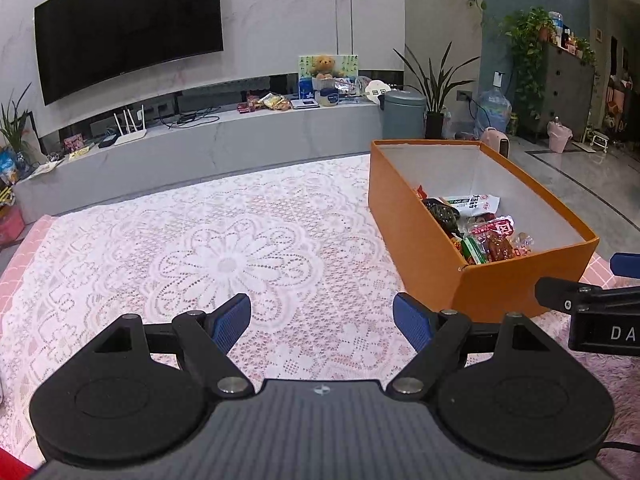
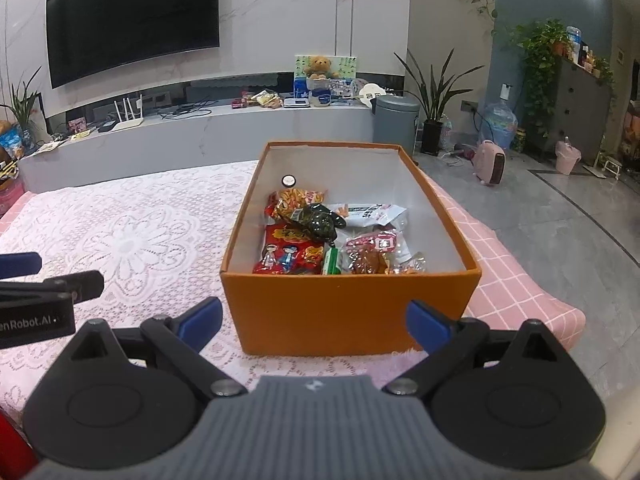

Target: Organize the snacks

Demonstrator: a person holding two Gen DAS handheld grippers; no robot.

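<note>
Tongs (image 2: pixel 314 322) (spread) near box (image 2: pixel 348 312) edge

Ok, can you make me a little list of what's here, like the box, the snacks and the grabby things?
box: orange box, lid off, on the lace tablecloth
snacks: packets lying inside the box, toward its near end
tablecloth: no loose snacks in view on it
left gripper: jaws open, holding nothing
right gripper: jaws open, holding nothing, facing the box
background: television on the wall

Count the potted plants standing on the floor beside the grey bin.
1: a long-leaved potted plant in a dark pot, just right of the grey bin. Other greenery sits on furniture or trails down walls; more may be hidden.
</note>
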